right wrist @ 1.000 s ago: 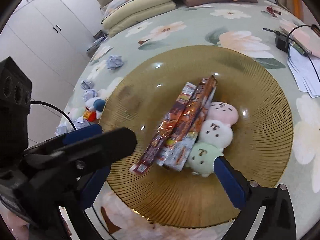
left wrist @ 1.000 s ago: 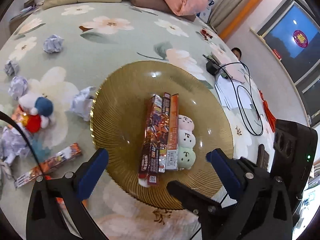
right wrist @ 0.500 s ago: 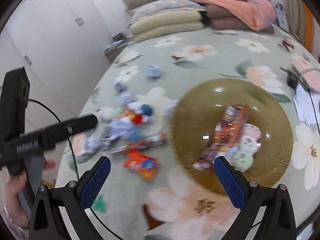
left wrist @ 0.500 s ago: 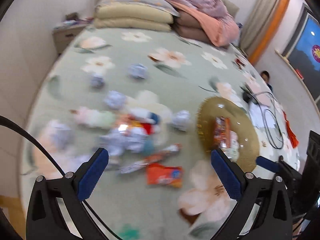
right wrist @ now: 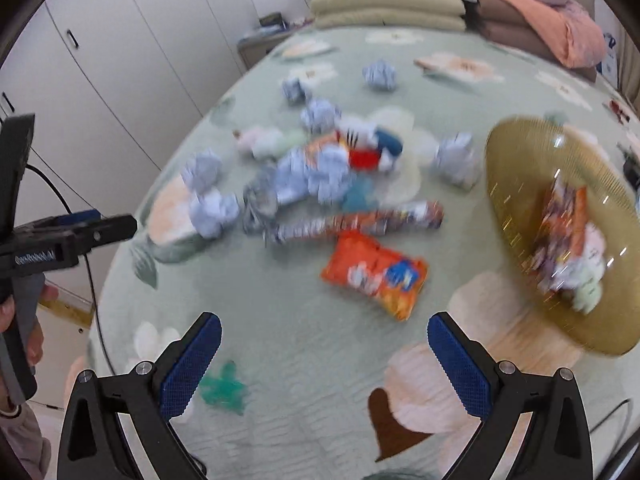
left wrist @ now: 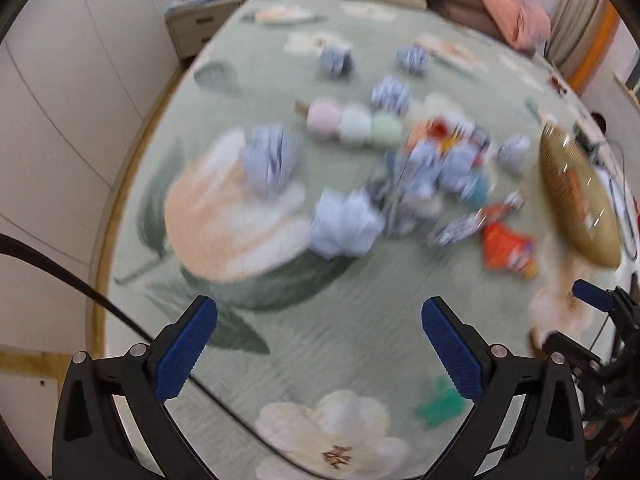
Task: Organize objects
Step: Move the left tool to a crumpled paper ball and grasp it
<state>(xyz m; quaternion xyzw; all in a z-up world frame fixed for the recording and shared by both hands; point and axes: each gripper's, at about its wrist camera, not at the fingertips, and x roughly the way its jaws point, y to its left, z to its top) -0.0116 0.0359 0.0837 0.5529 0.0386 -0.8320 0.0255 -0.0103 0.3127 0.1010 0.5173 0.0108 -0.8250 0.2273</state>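
1. Both your jaws stand wide apart with nothing between them: the left gripper (left wrist: 320,344) hangs over bare quilt, and the right gripper (right wrist: 324,360) does the same nearer the plate.
2. Your plate (right wrist: 516,184), gold and ribbed, sits on the bed's (right wrist: 304,344) right side; in it lie long snack packs (right wrist: 560,220) beside a pale plush skewer (right wrist: 588,272).
3. Loose on the quilt, just left of the plate, lies an orange bag (right wrist: 376,272), apart from the plate rim.
4. Beyond the bag a long foil pack (right wrist: 360,220) lies flat, running left to right.
5. Behind that pack you have a heap of crumpled paper balls (right wrist: 312,176) mixed with a red, white and blue plush (right wrist: 368,148); blur hides how they touch.
6. More paper balls lie scattered singly toward the pillows (right wrist: 384,4) and one sits near the plate.
7. A second skewer (left wrist: 352,124) of pink, white and green balls lies on the heap's far side.
8. Your left gripper also shows at the right view's left edge, well apart from the clutter, with a cable (right wrist: 84,256) hanging under it.
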